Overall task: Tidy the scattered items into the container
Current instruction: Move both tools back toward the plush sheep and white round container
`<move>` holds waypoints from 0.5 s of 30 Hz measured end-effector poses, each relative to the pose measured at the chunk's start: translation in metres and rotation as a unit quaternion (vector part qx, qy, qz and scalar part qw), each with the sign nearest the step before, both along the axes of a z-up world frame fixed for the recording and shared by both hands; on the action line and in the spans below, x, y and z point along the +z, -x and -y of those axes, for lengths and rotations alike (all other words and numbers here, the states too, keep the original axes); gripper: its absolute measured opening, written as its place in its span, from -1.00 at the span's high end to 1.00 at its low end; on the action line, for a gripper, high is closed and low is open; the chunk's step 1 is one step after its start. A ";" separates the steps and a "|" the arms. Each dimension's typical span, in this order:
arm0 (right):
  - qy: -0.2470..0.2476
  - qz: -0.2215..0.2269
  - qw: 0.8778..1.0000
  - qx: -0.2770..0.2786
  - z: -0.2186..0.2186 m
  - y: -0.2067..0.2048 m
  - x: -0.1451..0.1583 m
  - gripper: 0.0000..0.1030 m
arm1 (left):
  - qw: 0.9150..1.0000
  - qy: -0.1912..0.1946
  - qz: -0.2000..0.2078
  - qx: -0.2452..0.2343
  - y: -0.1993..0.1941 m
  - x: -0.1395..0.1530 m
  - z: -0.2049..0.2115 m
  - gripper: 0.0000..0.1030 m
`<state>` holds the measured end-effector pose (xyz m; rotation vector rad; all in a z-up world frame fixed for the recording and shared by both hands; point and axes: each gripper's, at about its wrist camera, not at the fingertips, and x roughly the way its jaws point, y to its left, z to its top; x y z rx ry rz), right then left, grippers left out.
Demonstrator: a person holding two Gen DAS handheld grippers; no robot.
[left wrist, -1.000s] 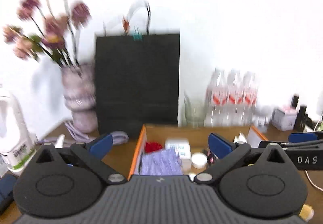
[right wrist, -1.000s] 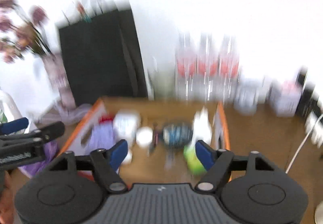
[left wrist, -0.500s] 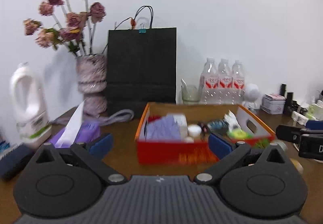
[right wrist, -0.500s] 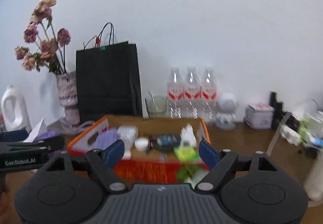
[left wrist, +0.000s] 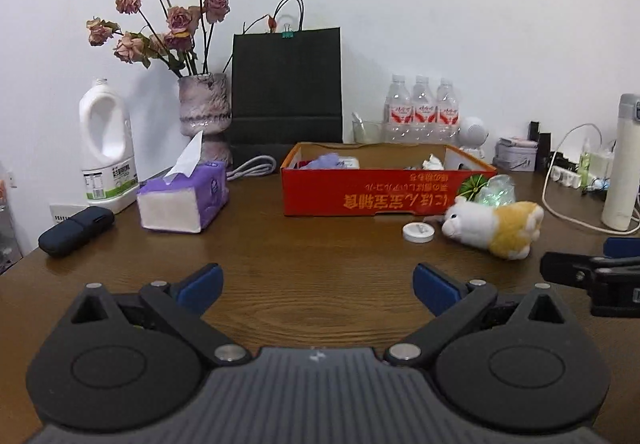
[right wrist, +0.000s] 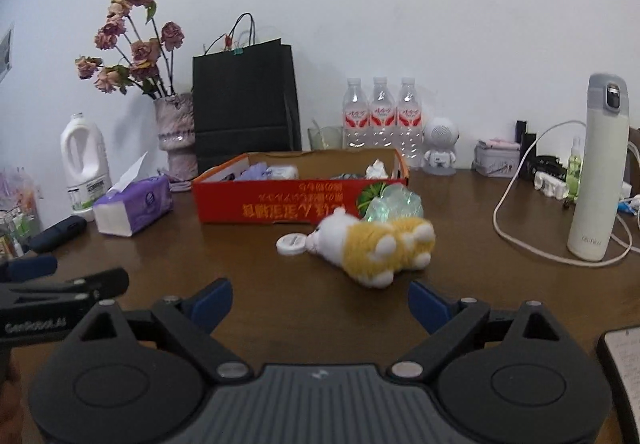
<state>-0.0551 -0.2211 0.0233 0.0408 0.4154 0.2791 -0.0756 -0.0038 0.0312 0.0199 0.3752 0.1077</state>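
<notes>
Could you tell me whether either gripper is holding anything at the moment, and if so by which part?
Nothing is held. The left gripper and right gripper both have open jaws with only bare table between them.

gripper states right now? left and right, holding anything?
Left gripper: open, nothing between its jaws, bare table below.
Right gripper: open, empty; jaws have just been opening, plush toy lying ahead of them.
</notes>
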 end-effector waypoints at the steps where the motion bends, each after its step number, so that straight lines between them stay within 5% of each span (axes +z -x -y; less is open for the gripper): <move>1: -0.001 -0.001 1.000 0.004 0.001 0.000 -0.001 -0.85 | 1.000 0.003 -0.005 0.001 -0.003 0.001 0.000 -1.00; 15: -0.008 -0.037 0.999 -0.003 0.010 -0.022 -0.015 -0.85 | 0.999 -0.005 -0.035 -0.038 -0.035 -0.010 0.027 -1.00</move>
